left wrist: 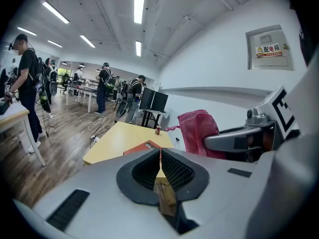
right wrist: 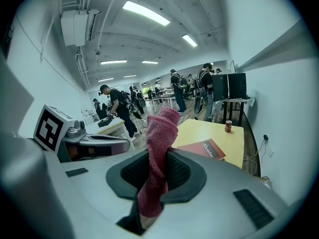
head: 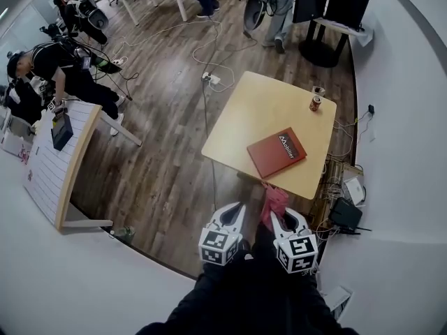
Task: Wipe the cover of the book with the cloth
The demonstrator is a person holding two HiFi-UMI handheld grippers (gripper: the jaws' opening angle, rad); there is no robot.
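Wiping not begun | light wooden square table [head: 260,109] stood ahead of both grippers | red hardcover book [head: 276,152] lay on it, well ahead, unwiped | pink knitted cloth [right wrist: 160,148] was clamped in right gripper [right wrist: 157,172] | left gripper [left wrist: 160,166] jaws were together, empty

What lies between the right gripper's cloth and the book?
Only a bare strip of table, seen in the head view; right gripper holds the cloth short of the book.
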